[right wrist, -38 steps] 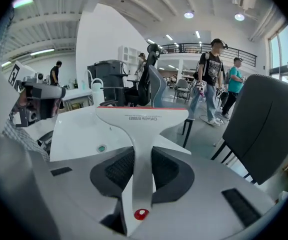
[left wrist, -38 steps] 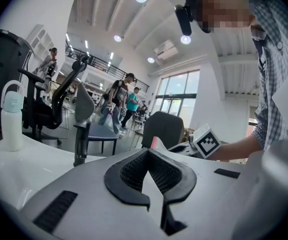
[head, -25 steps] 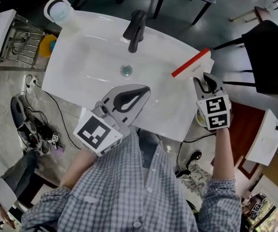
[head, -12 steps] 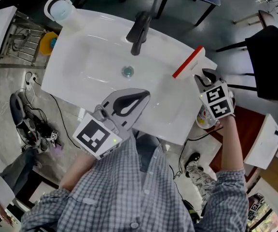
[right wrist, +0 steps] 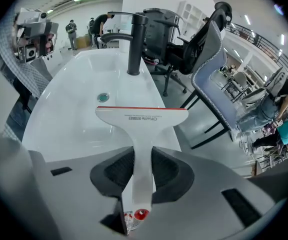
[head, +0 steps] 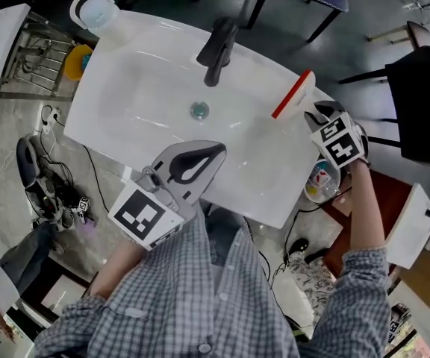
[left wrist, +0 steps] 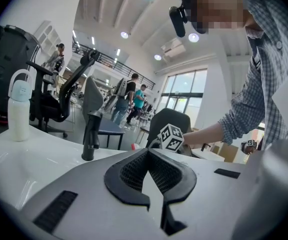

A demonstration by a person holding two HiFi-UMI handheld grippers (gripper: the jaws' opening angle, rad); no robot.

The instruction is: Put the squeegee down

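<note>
Gripping squeegee (right wrist: 137,129) handle: right tool (right wrist: 142,153), plain only in right gripper view | left tool (left wrist: 149,154): tips together

Left gripper (left wrist: 148,154): jaw tips meet, nothing between them. It sits low over the white sink top (left wrist: 34,156). Black faucet (left wrist: 90,134) stands ahead-left, white bottle (left wrist: 19,111) far left. A marker cube (left wrist: 170,137) shows beyond the tips, on a plaid-sleeved arm (left wrist: 246,111).
</note>
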